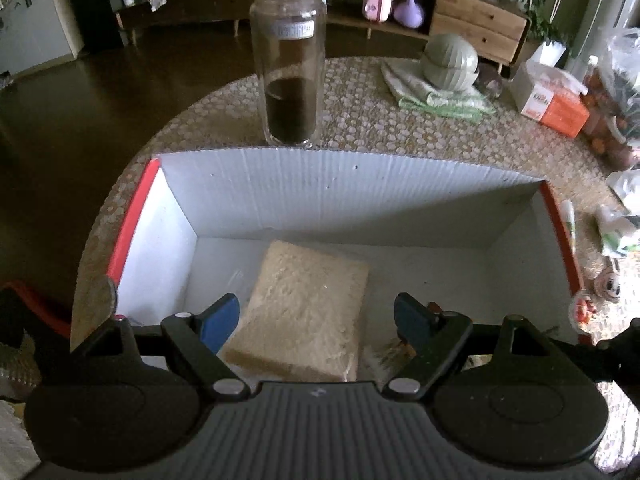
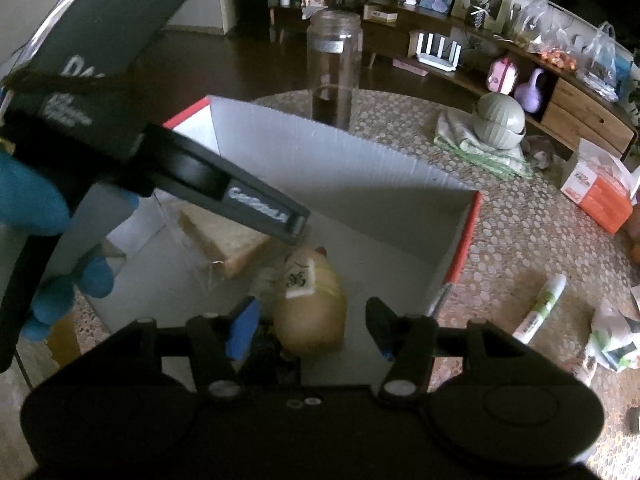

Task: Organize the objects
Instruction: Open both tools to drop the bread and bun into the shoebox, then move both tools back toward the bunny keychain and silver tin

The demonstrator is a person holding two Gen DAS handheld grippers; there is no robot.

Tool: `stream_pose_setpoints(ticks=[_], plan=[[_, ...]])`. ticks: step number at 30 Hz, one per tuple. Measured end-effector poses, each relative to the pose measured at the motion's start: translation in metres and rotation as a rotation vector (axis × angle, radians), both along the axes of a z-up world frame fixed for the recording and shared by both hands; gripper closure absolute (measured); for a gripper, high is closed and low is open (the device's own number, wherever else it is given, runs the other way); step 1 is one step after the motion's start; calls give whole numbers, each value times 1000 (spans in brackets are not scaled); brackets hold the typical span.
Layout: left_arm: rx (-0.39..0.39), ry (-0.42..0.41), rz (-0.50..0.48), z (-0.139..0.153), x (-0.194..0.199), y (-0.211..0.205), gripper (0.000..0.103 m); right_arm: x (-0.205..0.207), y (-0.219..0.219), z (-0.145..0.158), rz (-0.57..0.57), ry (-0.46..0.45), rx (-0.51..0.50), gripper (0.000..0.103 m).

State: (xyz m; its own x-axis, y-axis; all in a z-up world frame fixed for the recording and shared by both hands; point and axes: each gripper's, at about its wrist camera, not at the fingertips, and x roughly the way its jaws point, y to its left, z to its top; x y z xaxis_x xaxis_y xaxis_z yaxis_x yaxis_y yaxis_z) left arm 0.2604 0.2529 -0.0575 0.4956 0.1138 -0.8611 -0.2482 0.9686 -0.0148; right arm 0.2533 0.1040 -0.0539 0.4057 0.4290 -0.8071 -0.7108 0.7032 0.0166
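Note:
A white cardboard box point(image 1: 320, 192) with red edges sits on the round table. On its floor lies a slice of bread point(image 1: 308, 304) in clear wrap. My left gripper point(image 1: 318, 314) hangs open over the bread, its blue pads apart on either side. In the right wrist view the box point(image 2: 340, 168) also holds a yellow toy figure point(image 2: 312, 312) with a tile on it, beside the bread point(image 2: 228, 244). My right gripper point(image 2: 312, 328) is open around the toy, with gaps at both pads. The left gripper's finger point(image 2: 260, 208) reaches in from the upper left, held by a blue-gloved hand point(image 2: 28, 200).
A tall glass jar point(image 1: 288, 80) with dark contents stands just behind the box. Stacked green bowls point(image 1: 450, 62) on a cloth, an orange-and-white carton point(image 1: 552, 100) and bags fill the right. A white tube point(image 2: 540, 308) and wrappers point(image 2: 612, 340) lie right of the box.

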Motion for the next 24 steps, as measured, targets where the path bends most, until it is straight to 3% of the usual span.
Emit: stream_pose_setpoints(ticks=[17, 21, 24], plan=[[-6, -131, -37, 52, -61, -35, 19, -40, -47, 43, 16, -54, 96, 38], [-10, -149, -54, 58, -74, -46, 19, -57, -69, 54, 38, -71, 137, 28], [-46, -175, -75, 60, -83, -54, 19, -64, -77, 56, 49, -77, 144, 25]])
